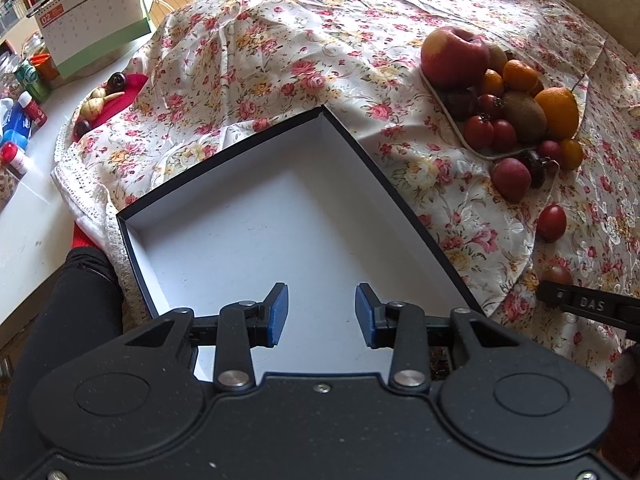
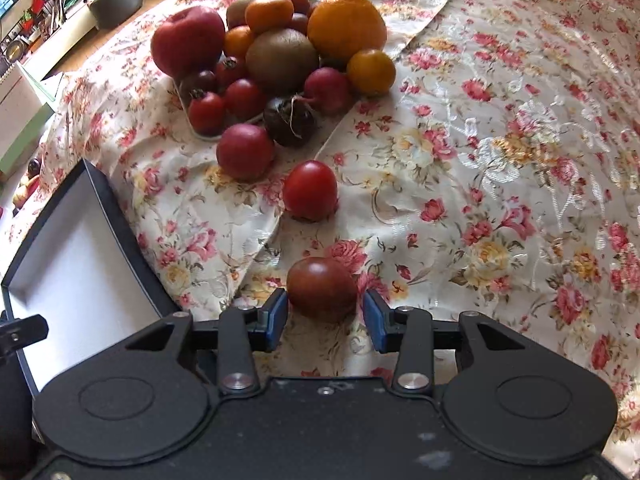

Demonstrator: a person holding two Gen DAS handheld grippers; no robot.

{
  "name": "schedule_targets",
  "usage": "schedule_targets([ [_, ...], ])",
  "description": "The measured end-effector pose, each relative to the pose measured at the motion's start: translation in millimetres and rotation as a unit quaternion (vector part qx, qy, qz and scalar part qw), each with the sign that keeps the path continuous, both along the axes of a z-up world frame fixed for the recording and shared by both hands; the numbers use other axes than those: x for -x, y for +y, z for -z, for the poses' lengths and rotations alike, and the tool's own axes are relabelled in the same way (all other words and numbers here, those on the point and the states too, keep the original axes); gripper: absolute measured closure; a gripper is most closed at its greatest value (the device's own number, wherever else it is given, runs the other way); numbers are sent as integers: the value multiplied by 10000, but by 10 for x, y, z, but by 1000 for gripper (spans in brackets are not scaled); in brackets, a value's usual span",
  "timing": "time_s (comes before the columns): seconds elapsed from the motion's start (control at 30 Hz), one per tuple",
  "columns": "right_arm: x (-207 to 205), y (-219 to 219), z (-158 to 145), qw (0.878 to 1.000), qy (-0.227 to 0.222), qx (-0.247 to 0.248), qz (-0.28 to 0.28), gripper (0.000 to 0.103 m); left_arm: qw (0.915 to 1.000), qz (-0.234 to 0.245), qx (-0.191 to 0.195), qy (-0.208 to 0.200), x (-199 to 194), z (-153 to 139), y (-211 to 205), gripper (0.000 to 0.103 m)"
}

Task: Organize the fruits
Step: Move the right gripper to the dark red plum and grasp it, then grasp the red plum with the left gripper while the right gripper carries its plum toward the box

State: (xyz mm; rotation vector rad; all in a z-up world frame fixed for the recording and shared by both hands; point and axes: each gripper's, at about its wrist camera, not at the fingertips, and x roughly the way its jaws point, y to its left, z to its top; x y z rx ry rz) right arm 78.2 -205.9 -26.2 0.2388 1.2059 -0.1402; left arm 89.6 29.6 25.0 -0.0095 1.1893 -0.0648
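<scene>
My right gripper (image 2: 325, 314) points steeply down at the floral tablecloth (image 2: 480, 160), its blue pads parted a moderate way with a dark reddish-brown tomato (image 2: 322, 290) sitting between them; I see a thin gap on each side, so the pads flank it without pressing. From that tomato, a brighter red tomato (image 2: 310, 190) lies at twelve o'clock, apart from it, and farther on toward eleven o'clock is a red round fruit (image 2: 245, 152) just beside a dark purple one (image 2: 289, 122). Beyond those sits the heap on a pale tray (image 2: 200, 133): a big red apple (image 2: 188, 40) at its ten o'clock side, a kiwi (image 2: 281, 60) in the middle, a large orange (image 2: 346, 28) at one o'clock. My left gripper (image 1: 321, 314) hangs over the open white-lined box (image 1: 248, 220), jaws apart about as far, nothing between them. In the left wrist view the fruit tray (image 1: 486, 155) is at two o'clock of the box, well apart.
</scene>
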Motion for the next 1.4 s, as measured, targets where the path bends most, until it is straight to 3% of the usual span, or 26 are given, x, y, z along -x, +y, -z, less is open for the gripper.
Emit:
schedule_targets([
  [0.3, 40, -90, -52, 9996, -197, -151, -116, 64, 9997, 216, 95, -56, 14, -3, -107, 56],
  [0.63, 227, -718, -326, 9958, -577, -182, 690, 64, 9966, 622, 499, -227, -66, -168, -485, 56],
  [0.83, 333, -1056, -306, 9919, -637, -147, 1085, 64, 9948, 645, 791, -27, -278, -65, -907, 56],
  [1.1, 408, -1276, -253, 9897, -650, -320, 1233, 64, 9952, 752, 627, -22, -617, 90, -1454, 56],
  [1.4, 435, -1372, -196, 9883, -635, -518, 1284, 64, 9964, 842, 60, -98, -834, 302, -1767, 56],
])
